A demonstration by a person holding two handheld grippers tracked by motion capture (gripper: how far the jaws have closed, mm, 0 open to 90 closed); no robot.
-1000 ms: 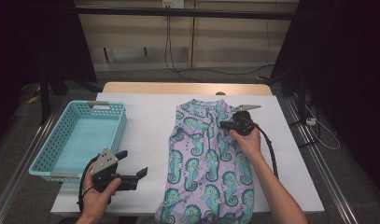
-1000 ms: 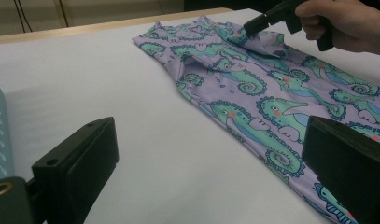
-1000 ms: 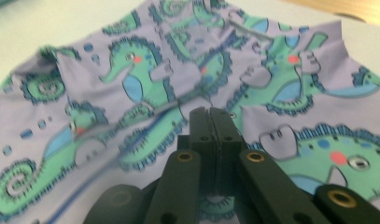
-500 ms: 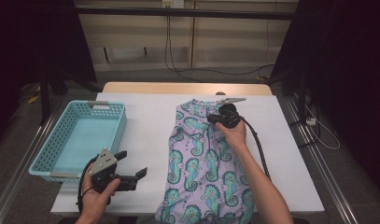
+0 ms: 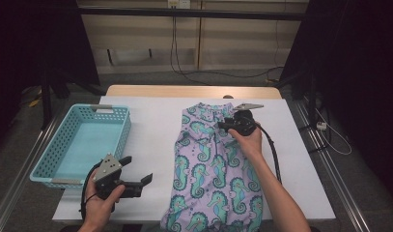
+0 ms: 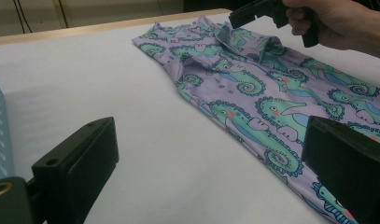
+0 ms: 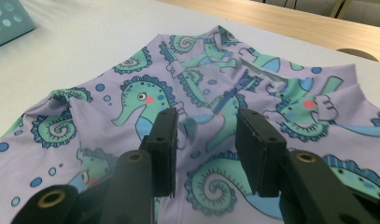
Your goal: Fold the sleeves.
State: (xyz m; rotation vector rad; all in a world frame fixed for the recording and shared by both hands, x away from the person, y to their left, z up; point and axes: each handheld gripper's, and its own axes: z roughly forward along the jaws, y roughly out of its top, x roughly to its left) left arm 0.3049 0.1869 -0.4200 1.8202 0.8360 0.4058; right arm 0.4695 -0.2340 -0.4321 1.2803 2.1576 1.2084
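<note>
Right gripper (image 5: 222, 125) hovers low over the top of the seahorse-print garment (image 5: 213, 169), fingers parted with nothing between them. The garment lies flat toward the worktop's (image 5: 155, 121) right side, reaching its near edge. Left gripper (image 5: 136, 175) waits wide open at the near-left, beside the blue basket (image 5: 114, 133).

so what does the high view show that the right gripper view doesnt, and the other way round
High view alone: the whole turquoise basket at the table's left, the left gripper open near the front edge over bare white table, both forearms, and the floor and cables beyond the table.

Right gripper view alone: the right gripper seen close, its jaws parted with a gap between them just above the fabric, plus print detail such as a seahorse's eye and pink cheek, and the folds at the neckline.

Both: the purple seahorse-print garment lying flat, the white table surface and its wooden far edge.
</note>
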